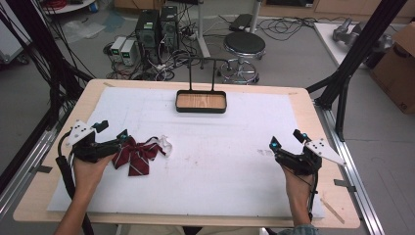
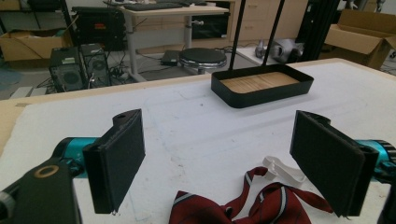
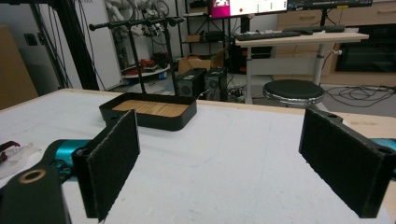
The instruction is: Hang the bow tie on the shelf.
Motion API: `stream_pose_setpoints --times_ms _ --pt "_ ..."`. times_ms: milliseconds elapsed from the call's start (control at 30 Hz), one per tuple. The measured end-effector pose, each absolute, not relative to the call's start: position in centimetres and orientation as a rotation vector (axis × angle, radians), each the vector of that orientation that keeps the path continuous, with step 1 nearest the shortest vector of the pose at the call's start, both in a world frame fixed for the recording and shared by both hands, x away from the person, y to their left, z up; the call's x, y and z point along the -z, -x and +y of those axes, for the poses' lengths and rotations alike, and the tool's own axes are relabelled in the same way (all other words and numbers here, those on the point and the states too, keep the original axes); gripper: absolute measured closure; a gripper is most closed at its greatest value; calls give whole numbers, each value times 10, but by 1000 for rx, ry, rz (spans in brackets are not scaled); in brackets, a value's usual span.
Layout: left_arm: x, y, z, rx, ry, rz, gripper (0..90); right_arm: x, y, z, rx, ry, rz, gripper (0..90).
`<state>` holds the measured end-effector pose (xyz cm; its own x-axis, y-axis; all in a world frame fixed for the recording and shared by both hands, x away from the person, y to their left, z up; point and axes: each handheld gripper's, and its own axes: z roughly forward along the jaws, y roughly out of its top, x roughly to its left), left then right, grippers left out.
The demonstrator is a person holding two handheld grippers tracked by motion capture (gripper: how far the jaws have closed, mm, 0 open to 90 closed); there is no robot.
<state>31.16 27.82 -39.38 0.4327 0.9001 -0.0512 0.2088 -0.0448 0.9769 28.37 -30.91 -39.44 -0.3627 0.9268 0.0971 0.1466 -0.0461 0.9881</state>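
Two hand-held grippers sit over the white-covered bench [image 1: 220, 161], both with jaws spread apart and empty. The left hand-held gripper [image 1: 113, 130] is at the left side, the dark red striped bow tie [image 1: 136, 155] lying flat just beside and below its jaws, its white strap [image 1: 165, 144] trailing right. The right hand-held gripper [image 1: 286, 138] is well apart, at the right side. A black tray [image 1: 201, 101] stands at the far edge.

Bow tie [image 2: 243, 205] is running off the bottom edge of the left gripper view, lower half cut. In the high view the left gripper [image 1: 112, 131] is covering the tie's left end. In the right gripper view, only a sliver of tie and white strap [image 3: 16, 153] is peeking in at the left edge.
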Motion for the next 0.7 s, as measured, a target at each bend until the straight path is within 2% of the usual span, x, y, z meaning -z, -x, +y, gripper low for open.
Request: stream_pose_setpoints --times_ms 700 --pt "393 -311 279 -747 -1535 1007 182 395 -284 -308 -1476 -1166 1572 113"
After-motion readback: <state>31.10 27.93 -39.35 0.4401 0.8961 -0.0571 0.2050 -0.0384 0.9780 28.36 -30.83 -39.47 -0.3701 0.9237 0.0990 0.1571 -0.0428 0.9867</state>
